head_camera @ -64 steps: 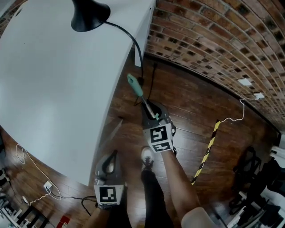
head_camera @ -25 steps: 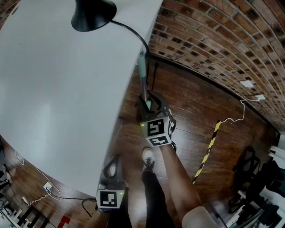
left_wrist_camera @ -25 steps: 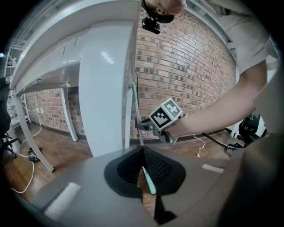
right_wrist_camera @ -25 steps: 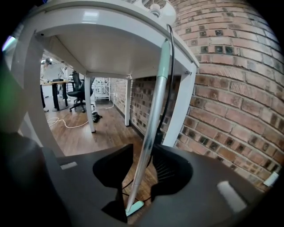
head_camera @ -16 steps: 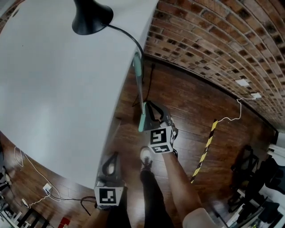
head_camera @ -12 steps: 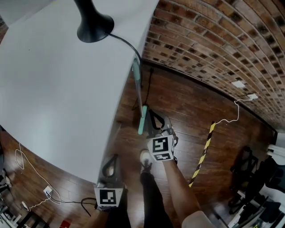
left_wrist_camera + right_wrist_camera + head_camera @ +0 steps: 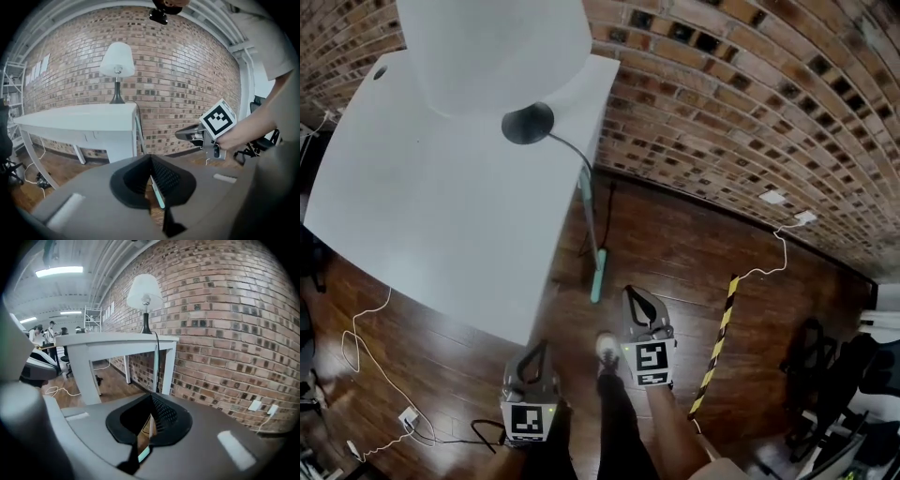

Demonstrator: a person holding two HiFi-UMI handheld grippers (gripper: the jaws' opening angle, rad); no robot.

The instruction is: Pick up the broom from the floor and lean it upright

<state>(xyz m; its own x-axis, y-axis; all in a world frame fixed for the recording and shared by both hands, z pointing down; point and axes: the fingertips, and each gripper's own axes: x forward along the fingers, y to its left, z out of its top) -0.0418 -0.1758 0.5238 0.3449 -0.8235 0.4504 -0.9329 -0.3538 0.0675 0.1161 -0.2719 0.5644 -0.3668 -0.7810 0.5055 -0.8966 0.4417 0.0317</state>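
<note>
broom (image 7: 597,274) is gripped by nothing now, so the worry is a slide. its thin pole rests only against the corner edge of the white table (image 7: 441,206) and its teal foot sits on smooth wood floor (image 7: 675,244). the foot could skate out, or the pole could roll off the corner. a knock from the person's shoe (image 7: 607,347) or from a gripper close by would do it.

the right gripper (image 7: 635,294) has its jaws pressed together with nothing between them. its tips are near the broom's foot but apart from it. the left gripper (image 7: 536,349) is likewise closed and empty, lower in the head view, by the table's near edge.

beyond them the pole runs up to the table corner, where the cable of the lamp (image 7: 528,123) drops over the edge. the brick wall (image 7: 722,103) stands behind. the leaning looks done, i judge.
</note>
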